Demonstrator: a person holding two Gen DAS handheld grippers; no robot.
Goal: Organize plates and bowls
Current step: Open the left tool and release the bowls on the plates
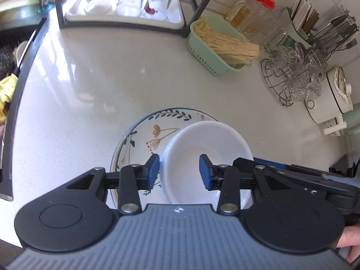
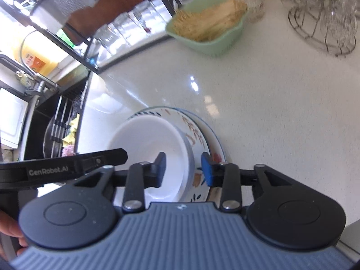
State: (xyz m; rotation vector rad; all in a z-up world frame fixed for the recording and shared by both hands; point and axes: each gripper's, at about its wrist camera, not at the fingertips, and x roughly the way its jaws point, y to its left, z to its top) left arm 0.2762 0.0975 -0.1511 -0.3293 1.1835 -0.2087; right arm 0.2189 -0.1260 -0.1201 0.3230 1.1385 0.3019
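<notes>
A white bowl (image 1: 205, 155) sat in a painted plate (image 1: 144, 139) on the pale counter (image 1: 90, 78), toward the plate's right side in the left view. The left gripper (image 1: 179, 171) stood partly open astride the bowl's left rim, its pads (image 1: 153, 171) clear of it. The right gripper (image 2: 183, 169) was likewise partly open astride the bowl's right rim, pressing nothing, with a green basket (image 2: 209, 42) well beyond.

bright daylight, counter glare, fisheye warping
</notes>
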